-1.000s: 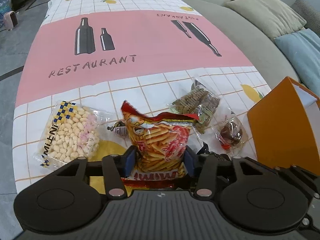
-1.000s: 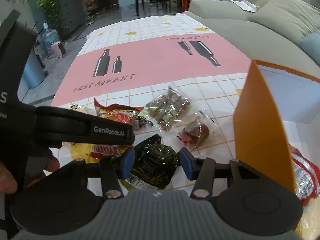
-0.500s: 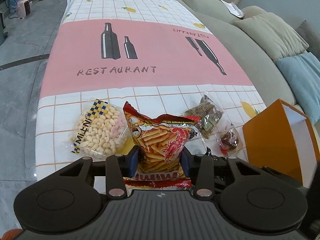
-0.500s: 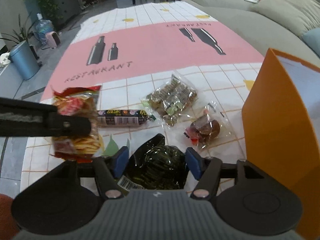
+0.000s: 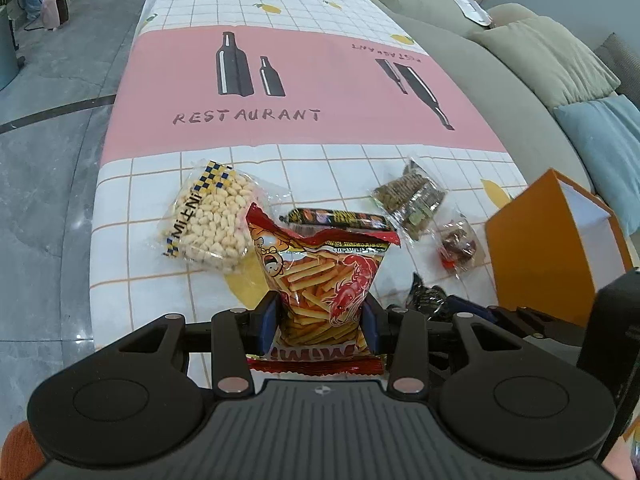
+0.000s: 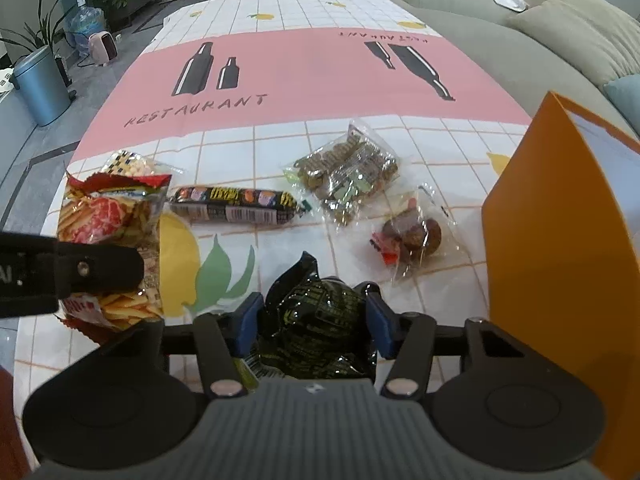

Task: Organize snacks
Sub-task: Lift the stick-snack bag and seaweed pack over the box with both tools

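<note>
Glossy red foil-plastic shrimp-stick bag [image 5: 324,280], crinkled. Black packet [image 6: 320,324] shiny, wrinkled film. Peanut bag [image 5: 208,220], left of the shrimp-stick bag, clear smooth plastic. Tablecloth [image 5: 320,80] matt printed cloth. Orange box [image 6: 560,220] matt card. Left gripper [image 5: 320,320] and right gripper [image 6: 316,320]: matt black plastic, blue rubbery pads, metal screws.

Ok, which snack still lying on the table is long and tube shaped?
The dark sausage stick, lying flat between the red shrimp-stick bag and the clear pack of brown biscuits; every other snack is a bag.
</note>
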